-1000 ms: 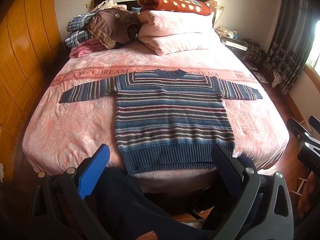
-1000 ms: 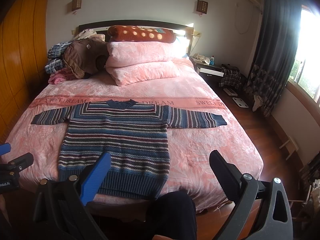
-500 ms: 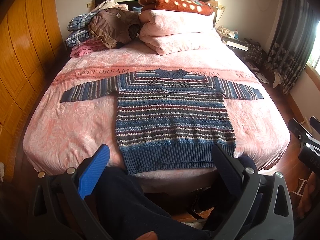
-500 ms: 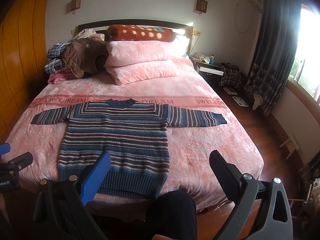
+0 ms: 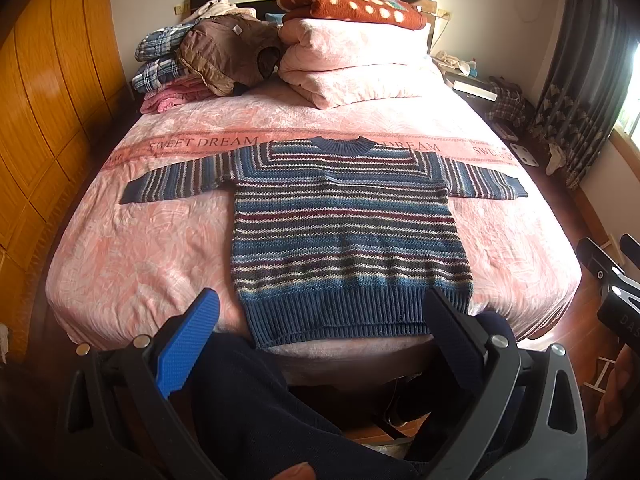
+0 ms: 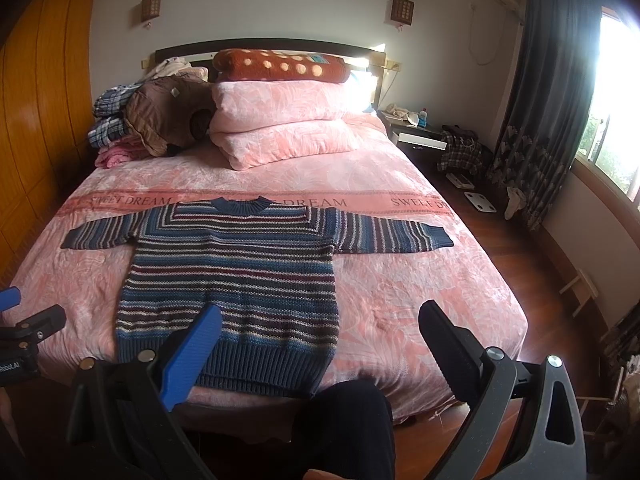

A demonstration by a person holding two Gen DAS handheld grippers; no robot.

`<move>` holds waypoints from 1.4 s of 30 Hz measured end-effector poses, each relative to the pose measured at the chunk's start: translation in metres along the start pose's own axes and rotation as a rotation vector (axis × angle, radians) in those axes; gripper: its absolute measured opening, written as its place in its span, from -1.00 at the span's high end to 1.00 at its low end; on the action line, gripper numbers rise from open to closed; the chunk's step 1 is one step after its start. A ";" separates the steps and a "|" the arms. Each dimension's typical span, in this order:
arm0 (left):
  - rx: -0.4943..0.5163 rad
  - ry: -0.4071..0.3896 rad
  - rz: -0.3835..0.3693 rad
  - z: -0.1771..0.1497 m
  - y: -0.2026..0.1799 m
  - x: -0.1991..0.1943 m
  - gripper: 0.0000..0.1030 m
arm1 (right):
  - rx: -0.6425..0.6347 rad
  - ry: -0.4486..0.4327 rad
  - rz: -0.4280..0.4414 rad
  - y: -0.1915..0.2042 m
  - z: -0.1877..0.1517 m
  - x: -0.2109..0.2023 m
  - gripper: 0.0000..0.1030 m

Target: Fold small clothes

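A wide bed [image 5: 132,264] under a pink leaf-patterned cover fills both views, with a darker pink band across the middle reading "SWEET DREAM". To the left of the bed runs an orange wooden wardrobe wall [image 5: 44,92]; at 3 o'clock in the right wrist view a dark patterned curtain [image 6: 548,92] hangs beside a bright window.

At 12 o'clock on the bed, against the headboard, lies a folded pink duvet [image 5: 352,64] with a rust-red blanket with pale dots [image 5: 352,6] on top of it. Just beside them, toward 10 o'clock, sits a heap of clothes [image 5: 192,60]: plaid pieces, a brown padded jacket and something pink underneath.

The striped sweater [image 5: 344,236] lies flat and unfolded in the middle of the bed, front up, collar toward the headboard, both sleeves stretched straight out toward 9 and 3 o'clock, ribbed blue hem at the foot edge of the mattress.

A person's dark trouser legs [image 5: 248,412] show at 6 o'clock below the bed edge.

The left tool [image 5: 320,336] hangs off the foot of the bed near the hem, its blue and black fingers spread wide and holding nothing. The right tool [image 6: 320,344] hovers likewise at 6 o'clock, fingers spread apart and empty, clear of the sweater.
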State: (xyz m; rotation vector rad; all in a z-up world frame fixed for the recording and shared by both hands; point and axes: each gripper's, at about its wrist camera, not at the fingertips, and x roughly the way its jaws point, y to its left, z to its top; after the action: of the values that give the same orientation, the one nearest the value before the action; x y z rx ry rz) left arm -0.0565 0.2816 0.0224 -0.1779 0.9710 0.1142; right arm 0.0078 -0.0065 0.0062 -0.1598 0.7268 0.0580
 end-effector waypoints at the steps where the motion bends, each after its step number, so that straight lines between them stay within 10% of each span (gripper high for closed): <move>1: 0.000 -0.001 0.000 0.000 0.000 0.000 -0.95 | 0.000 0.001 0.001 0.000 0.000 0.000 -0.92; 34: -0.002 -0.035 0.082 0.006 0.002 0.010 -0.95 | -0.042 -0.024 0.051 0.009 0.002 0.022 -0.92; 42: 0.028 -0.116 -0.172 0.020 0.012 0.048 -0.95 | -0.098 0.013 0.075 -0.036 0.012 0.112 -0.92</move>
State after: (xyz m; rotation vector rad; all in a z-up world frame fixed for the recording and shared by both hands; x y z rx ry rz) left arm -0.0160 0.2978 -0.0074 -0.2257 0.8378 -0.0464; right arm 0.1033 -0.0398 -0.0547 -0.2273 0.7437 0.1642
